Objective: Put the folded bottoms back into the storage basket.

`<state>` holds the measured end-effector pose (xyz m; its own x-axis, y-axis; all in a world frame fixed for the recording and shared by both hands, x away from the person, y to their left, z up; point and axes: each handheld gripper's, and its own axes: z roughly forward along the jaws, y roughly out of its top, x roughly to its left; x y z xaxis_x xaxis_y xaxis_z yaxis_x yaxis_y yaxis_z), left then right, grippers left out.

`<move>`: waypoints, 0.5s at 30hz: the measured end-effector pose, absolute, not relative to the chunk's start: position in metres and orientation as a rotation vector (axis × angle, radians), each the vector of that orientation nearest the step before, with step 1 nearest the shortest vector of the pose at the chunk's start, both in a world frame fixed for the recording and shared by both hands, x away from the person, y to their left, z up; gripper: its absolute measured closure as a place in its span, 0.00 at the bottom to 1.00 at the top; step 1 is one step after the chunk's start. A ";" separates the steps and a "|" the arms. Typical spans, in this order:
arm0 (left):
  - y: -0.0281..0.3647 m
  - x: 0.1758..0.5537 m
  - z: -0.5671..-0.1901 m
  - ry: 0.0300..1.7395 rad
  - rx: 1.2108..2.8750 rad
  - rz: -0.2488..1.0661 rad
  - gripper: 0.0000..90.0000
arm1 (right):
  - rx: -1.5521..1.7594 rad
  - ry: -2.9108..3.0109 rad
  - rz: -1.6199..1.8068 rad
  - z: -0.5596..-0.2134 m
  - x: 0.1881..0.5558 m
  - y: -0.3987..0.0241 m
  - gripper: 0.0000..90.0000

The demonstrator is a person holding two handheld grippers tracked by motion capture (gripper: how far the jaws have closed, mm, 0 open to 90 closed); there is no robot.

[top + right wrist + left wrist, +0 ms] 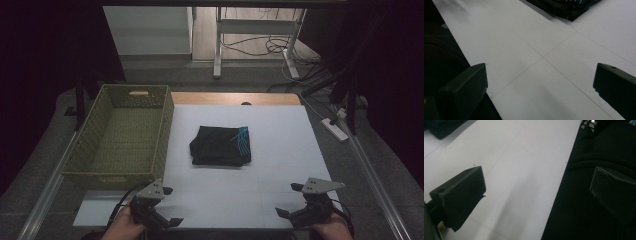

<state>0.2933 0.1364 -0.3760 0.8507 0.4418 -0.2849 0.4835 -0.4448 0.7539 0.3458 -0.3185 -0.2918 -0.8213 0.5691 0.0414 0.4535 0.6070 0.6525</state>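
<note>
Lying near the centre of the white tabletop (280,150) is a folded black cloth garment with light-blue stripes on its right side (221,146) – flat, roughly square, nothing touching it. We see a dark corner of it at the top left of the left gripper view (441,128) and its striped edge at the top of the right gripper view (564,7).

To its left, w/ a strip of bare white between them, stands an olive-green woven rectangular basket (120,135); there's a cut-out handle in its far wall, and its near end sits close to the table's front-left corner.

We hold both tools low at the near edge of the table, well apart from the garment & from each other. The left gripper (169,205) is in front of the basket's near corner, jaws spread wide, nothing between them; in its own view (536,192) one jaw hangs over the white top, the other over dark fabric beyond the table's edge. The right gripper (290,200) is at the front right, also spread wide & empty – its own view (540,82) shows bare white surface w/ thin seam lines between the jaws.

Beyond the table's far end: a strip of wood edge, grey floor, white furniture legs (217,45) and loose cables (265,45).
</note>
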 end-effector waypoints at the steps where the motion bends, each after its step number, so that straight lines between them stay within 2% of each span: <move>1: 0.133 0.294 -0.376 0.663 2.105 -0.059 0.00 | 0.854 2.661 1.008 -0.292 0.346 -0.318 0.00; 15: 0.099 0.317 -0.377 0.578 2.152 -0.084 0.00 | 0.850 2.663 1.005 -0.292 0.346 -0.318 0.00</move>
